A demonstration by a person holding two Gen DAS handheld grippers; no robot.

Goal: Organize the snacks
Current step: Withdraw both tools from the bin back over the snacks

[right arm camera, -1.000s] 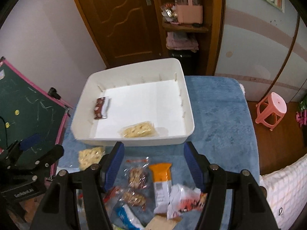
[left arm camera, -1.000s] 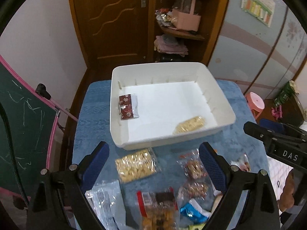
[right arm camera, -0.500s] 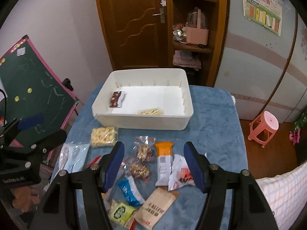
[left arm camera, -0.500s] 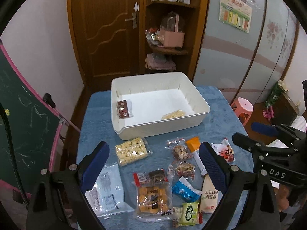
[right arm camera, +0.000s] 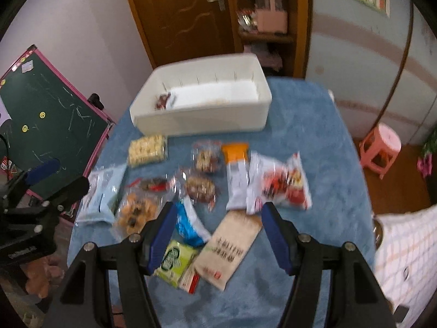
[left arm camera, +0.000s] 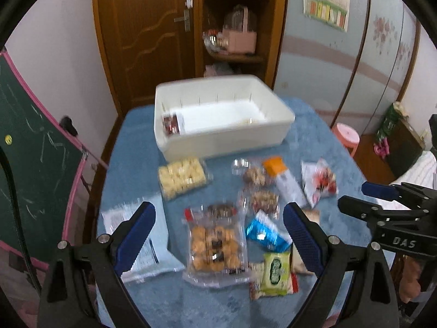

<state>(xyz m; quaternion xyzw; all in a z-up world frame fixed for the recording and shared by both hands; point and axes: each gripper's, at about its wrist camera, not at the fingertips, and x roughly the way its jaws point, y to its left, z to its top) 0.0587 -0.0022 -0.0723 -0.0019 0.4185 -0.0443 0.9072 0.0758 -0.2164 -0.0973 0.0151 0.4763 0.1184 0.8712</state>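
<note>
A white bin (left arm camera: 226, 139) (right arm camera: 207, 121) stands at the far end of the blue-covered table (left arm camera: 131, 164), with a dark red packet (left arm camera: 170, 124) inside at its left. Several snack packs lie loose in front of it: a clear bag of small cakes (left arm camera: 214, 243), pale crackers (left arm camera: 181, 177), a blue packet (left arm camera: 262, 232) (right arm camera: 188, 221), a green packet (left arm camera: 274, 273) (right arm camera: 176, 259), a tan paper packet (right arm camera: 232, 248). My left gripper (left arm camera: 218, 232) hangs open above the cake bag, holding nothing. My right gripper (right arm camera: 215, 229) is open above the tan and blue packets, empty.
A green chalkboard (left arm camera: 32, 164) with a pink frame leans at the table's left side. A pink stool (right arm camera: 381, 147) stands on the floor to the right. A wooden door and a shelf (left arm camera: 232, 41) are behind the bin. Checked fabric (right arm camera: 404, 246) lies at the right.
Both grippers have drawn back from the bin toward the near end of the table. The bin looks smaller and more loose packs have come into view. Neither opening has changed.
</note>
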